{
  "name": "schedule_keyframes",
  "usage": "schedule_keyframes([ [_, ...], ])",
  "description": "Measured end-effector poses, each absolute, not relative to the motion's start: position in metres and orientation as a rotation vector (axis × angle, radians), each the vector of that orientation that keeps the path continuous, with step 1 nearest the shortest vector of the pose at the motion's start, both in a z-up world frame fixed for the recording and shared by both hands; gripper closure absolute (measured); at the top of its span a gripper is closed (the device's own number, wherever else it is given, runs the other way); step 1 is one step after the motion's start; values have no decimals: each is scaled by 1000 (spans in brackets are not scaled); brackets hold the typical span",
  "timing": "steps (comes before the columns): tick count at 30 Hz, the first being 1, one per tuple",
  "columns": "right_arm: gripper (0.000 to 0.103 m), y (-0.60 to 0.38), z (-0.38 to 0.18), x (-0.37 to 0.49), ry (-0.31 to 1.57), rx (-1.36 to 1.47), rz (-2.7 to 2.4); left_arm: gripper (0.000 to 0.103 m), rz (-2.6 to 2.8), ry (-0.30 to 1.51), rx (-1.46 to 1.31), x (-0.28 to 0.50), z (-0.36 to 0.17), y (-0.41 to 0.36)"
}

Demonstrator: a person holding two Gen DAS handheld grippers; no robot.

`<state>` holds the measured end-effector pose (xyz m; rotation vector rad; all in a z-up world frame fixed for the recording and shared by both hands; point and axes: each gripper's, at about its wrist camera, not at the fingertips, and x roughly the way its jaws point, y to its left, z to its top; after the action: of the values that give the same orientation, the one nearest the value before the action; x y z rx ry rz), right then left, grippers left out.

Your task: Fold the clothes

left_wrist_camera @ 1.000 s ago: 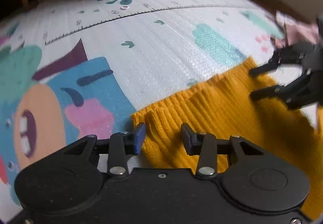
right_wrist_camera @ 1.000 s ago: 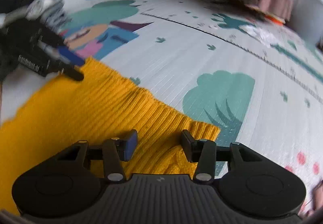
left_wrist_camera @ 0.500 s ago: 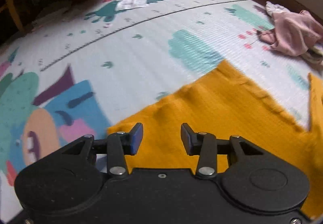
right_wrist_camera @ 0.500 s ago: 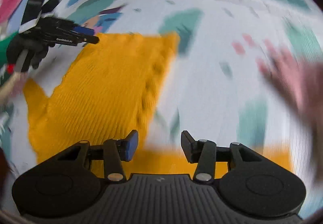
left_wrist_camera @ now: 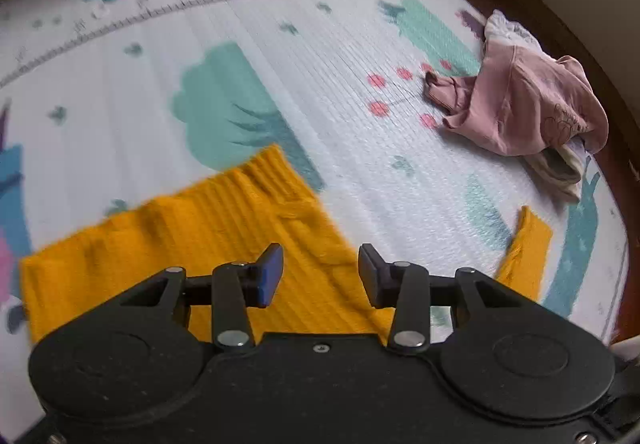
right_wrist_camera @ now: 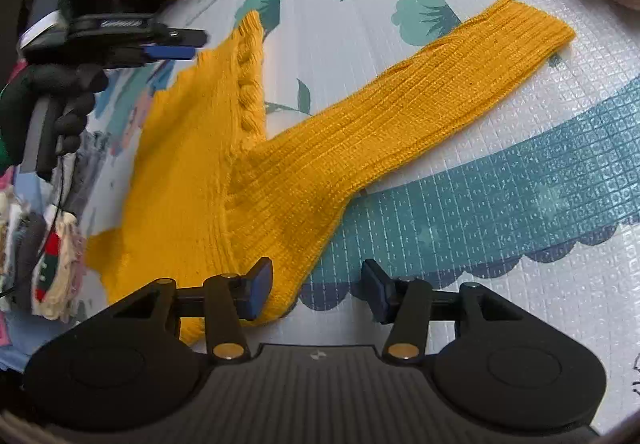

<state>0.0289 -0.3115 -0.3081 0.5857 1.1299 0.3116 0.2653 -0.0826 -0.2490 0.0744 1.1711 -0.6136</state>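
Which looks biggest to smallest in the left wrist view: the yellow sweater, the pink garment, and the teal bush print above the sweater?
1. Yellow sweater, clearly largest, though it lies nearest the camera and the gripper hides part of it.
2 and 3. Pink garment and teal bush print look about alike; I would not rank them.
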Motion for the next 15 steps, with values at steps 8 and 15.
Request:
schedule_keyframes([
  [8, 52, -295, -316, 30, 1083, 585, 427, 63, -493, 1231, 17, 283, -269, -115],
  [15, 62, -292, -316, 28, 1043, 534, 438, 64, -437, 1196, 210, 279, -284, -150],
])
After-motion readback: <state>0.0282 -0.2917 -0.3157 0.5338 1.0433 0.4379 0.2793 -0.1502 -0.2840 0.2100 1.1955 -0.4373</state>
